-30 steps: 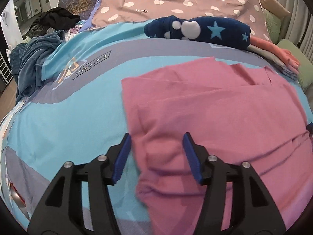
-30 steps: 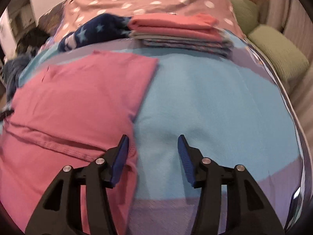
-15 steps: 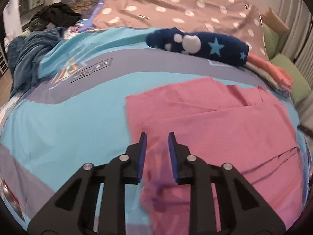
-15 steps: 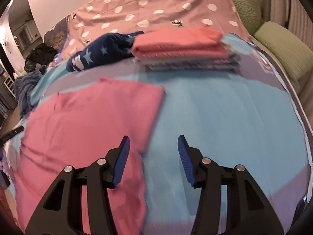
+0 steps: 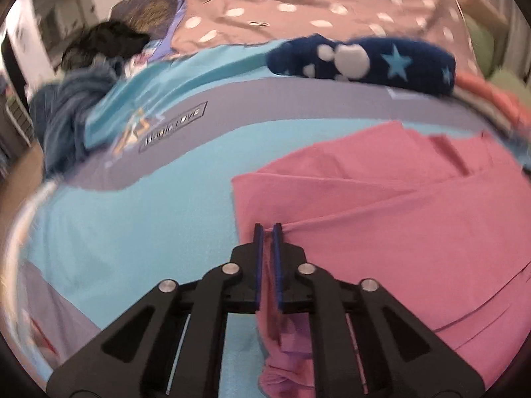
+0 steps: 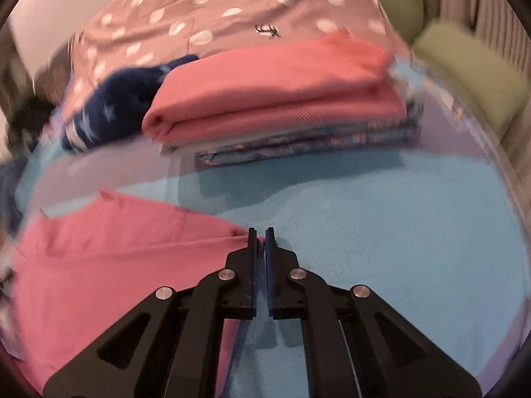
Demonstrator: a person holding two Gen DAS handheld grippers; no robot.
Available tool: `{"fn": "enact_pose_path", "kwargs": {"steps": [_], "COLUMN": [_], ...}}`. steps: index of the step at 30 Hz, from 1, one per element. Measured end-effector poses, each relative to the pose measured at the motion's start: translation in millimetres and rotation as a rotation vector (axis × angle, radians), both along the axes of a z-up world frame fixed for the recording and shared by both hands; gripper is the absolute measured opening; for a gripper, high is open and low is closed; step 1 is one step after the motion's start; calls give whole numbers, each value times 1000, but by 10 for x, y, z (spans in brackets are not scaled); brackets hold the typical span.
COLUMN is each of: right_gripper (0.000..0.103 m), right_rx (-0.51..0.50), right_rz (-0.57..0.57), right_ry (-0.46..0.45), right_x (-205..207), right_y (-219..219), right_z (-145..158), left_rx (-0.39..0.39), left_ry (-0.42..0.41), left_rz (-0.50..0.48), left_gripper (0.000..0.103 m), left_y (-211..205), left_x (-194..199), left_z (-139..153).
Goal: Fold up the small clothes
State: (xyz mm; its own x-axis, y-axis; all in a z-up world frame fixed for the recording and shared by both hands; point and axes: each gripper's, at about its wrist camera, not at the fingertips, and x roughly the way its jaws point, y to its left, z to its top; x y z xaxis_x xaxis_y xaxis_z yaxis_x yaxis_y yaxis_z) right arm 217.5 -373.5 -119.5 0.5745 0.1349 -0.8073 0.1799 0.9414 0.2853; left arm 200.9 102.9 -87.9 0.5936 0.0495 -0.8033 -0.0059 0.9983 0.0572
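Pink garment [image 5: 381, 219], left gripper [image 5: 268, 229] closing on it, right gripper [image 6: 261, 232] pinching its corner.

Just ahead of the left claw [image 5: 268, 229] lies a pink garment [image 5: 381, 219] of soft, matt woven cloth, creased. The claw's arms are matt black plastic, its pads a ribbed blue plastic, its pivot pins bright polished metal. Under both claws the bedspread [image 5: 132, 232] is matt turquoise and grey cloth with a fine, slightly napped weave. Far ahead sits a navy fleece bundle [image 5: 365, 58], fluffy. Ahead of the right claw [image 6: 261, 232], a stack of folded clothes [image 6: 282, 99]: coral ribbed knit on top, smoother printed fabric beneath. Beyond, a dotted cotton-like cover [image 6: 232, 10].
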Motion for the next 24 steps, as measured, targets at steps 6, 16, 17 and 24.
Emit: {"fn": "enact_pose_path", "kwargs": {"steps": [6,16,17,24], "right_gripper": [40,6,6,6], "right_rx": [159,289,273,259], "right_rz": [44,120,108,36], "right_ry": [-32,17,-17,-137], "right_x": [-174,97,85,97], "right_y": [-167,12,22,-82], "right_z": [119,-44,33,432], "left_rx": [-116,-382,-389,-318], "left_ry": [-27,2,-6,-203], "left_rz": [50,28,33,30], "left_gripper": [66,7,6,6], "left_y": [309,354,342,229], "left_x": [81,525,530,530], "left_z": [54,-154,-116,481]}}
